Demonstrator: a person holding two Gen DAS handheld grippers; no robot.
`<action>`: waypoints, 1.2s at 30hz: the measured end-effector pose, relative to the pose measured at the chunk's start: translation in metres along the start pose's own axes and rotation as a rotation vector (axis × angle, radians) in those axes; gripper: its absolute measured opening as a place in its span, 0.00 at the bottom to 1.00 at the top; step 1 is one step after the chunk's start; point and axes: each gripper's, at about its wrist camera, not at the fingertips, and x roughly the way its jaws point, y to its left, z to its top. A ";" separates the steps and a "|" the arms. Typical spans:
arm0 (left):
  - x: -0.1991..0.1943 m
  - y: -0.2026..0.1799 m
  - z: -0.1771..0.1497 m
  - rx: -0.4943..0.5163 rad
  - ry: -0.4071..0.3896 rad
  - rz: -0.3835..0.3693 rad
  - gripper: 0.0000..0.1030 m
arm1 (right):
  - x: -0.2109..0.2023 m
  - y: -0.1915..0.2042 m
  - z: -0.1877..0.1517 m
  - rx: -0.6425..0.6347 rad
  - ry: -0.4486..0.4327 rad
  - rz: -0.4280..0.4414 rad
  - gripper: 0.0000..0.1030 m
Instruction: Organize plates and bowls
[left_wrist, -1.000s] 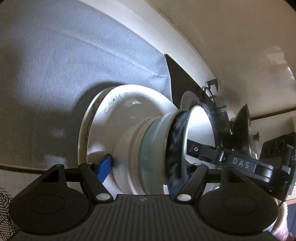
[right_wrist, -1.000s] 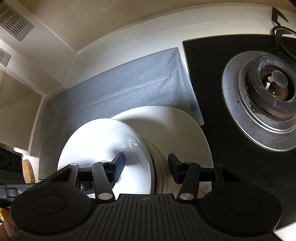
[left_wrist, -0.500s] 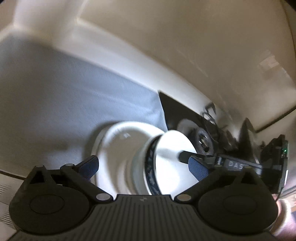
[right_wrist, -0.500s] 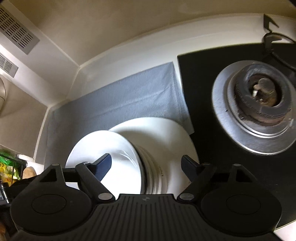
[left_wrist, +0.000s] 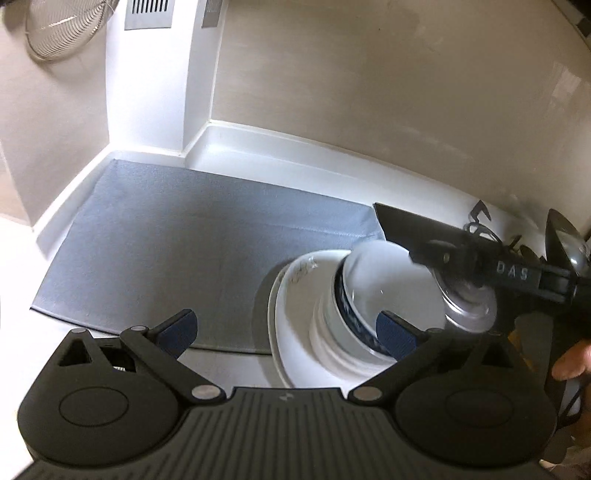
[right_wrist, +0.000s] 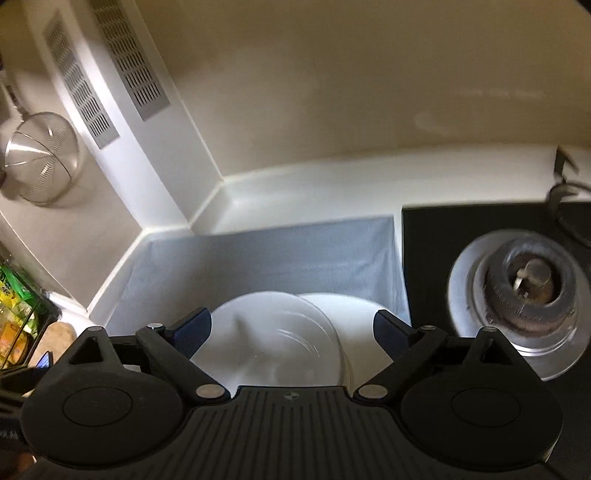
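Observation:
A stack of bowls (left_wrist: 354, 328) stands on a wide white plate (left_wrist: 291, 291) at the right end of the grey mat (left_wrist: 184, 243). The top bowl (left_wrist: 388, 280) is white inside with a dark blue patterned band outside. My left gripper (left_wrist: 286, 332) is open wide, raised above and in front of the stack, touching nothing. In the right wrist view the top bowl (right_wrist: 273, 339) and plate (right_wrist: 354, 314) lie below my right gripper (right_wrist: 291, 328). Its jaws are opening and nothing is pressed between them. One of its fingers (left_wrist: 436, 254) hovers over the bowl's far rim.
A black cooktop (right_wrist: 443, 229) with a steel burner (right_wrist: 528, 284) adjoins the mat on the right. A wire strainer (right_wrist: 40, 158) hangs on the left wall near vent grilles (right_wrist: 140, 62). Food packets (right_wrist: 14, 295) sit far left. A hand (left_wrist: 572, 362) holds the right gripper.
Both grippers opened, letting go of the top bowl's rim and the bowl stack, and rose back away from them. Far more of the wall and mat shows now.

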 end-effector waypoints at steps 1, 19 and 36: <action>-0.004 -0.001 -0.002 0.006 0.005 -0.007 1.00 | -0.006 0.003 -0.002 -0.008 -0.020 -0.005 0.94; -0.075 0.003 -0.071 0.204 -0.021 -0.078 1.00 | -0.129 0.078 -0.122 0.036 -0.075 -0.309 1.00; -0.086 -0.062 -0.100 0.219 0.011 0.151 1.00 | -0.164 0.040 -0.141 -0.077 -0.067 -0.232 1.00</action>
